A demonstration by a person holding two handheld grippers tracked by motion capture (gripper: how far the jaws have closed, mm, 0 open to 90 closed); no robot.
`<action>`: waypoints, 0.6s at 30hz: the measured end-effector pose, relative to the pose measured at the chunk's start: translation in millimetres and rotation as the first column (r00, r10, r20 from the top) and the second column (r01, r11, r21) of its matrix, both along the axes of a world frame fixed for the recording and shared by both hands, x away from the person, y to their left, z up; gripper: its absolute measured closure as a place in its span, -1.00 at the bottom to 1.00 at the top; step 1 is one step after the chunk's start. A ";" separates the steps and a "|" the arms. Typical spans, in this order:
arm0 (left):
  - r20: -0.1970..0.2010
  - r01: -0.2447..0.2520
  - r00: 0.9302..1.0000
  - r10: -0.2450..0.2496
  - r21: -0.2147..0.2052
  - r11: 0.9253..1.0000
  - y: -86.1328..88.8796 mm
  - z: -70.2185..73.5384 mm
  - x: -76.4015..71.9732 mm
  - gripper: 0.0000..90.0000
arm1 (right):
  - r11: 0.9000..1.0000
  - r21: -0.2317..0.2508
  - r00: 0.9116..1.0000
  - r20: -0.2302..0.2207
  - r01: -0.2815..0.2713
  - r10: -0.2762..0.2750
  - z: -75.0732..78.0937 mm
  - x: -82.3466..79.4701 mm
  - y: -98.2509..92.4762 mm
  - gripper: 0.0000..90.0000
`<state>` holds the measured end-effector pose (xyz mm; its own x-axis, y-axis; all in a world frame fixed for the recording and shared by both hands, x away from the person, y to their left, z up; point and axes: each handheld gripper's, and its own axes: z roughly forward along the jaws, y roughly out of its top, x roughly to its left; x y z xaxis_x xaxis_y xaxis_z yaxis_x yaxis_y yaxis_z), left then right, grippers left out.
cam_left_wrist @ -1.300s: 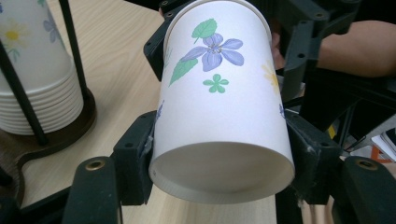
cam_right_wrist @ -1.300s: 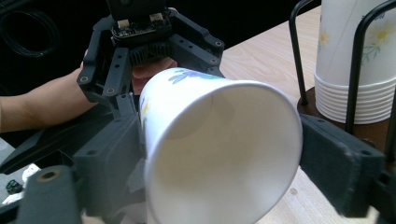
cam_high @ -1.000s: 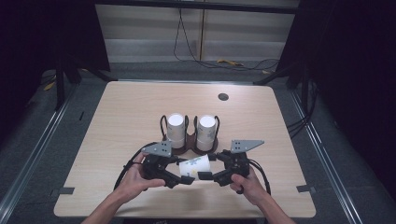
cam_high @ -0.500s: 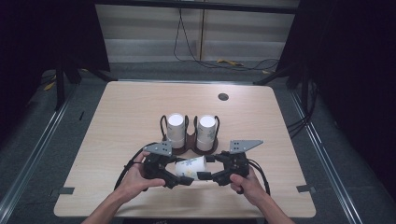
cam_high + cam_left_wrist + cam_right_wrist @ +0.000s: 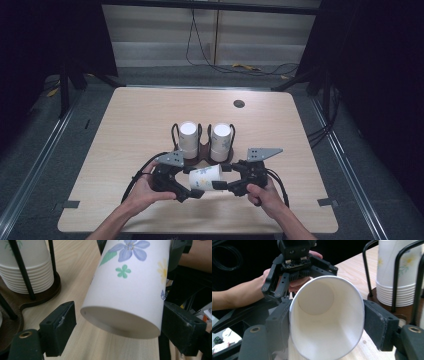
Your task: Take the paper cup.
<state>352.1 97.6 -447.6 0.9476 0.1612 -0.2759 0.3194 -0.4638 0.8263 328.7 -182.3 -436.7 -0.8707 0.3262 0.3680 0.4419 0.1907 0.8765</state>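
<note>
A white paper cup (image 5: 205, 177) with flower prints lies on its side in the air, just in front of the cup holder (image 5: 202, 152). My right gripper (image 5: 225, 181) is shut on its open rim end. In the right gripper view the pads (image 5: 377, 322) press both sides of the cup (image 5: 327, 320), and these jaws have just been closing. My left gripper (image 5: 192, 184) stands open around the cup's base. Its jaws have just been opening, and in the left gripper view one pad (image 5: 62, 320) stands clear of the cup (image 5: 130, 285).
The dark wooden holder carries two stacks of upturned paper cups (image 5: 189, 136) (image 5: 220, 137) inside black wire frames. A round grommet hole (image 5: 239, 104) sits at the table's far right. The near table edge (image 5: 200, 231) runs under the forearms.
The left gripper's jaws have spread off the cup's base, and the right gripper's jaws have closed onto its rim. Both hands have hardly moved.
</note>
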 end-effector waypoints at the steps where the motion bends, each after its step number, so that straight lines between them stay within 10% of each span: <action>1: 0.001 -0.004 1.000 0.004 0.003 1.000 0.7 -0.4 0.3 -0.65 | 1.000 -0.001 1.000 0.000 0.007 -0.007 0.6 0.3 -0.3 -0.36; 18: 0.001 -0.057 0.998 0.057 0.028 0.998 2.6 -4.4 4.2 -0.64 | 0.988 -0.101 0.993 -0.009 0.119 -0.120 7.2 3.6 -16.3 -0.35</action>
<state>356.4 100.1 -452.0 0.9365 0.2229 -0.2708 0.3464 -0.4675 0.8133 332.4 -198.6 -429.5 -0.8179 0.4635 0.3408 0.4797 0.2224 0.8488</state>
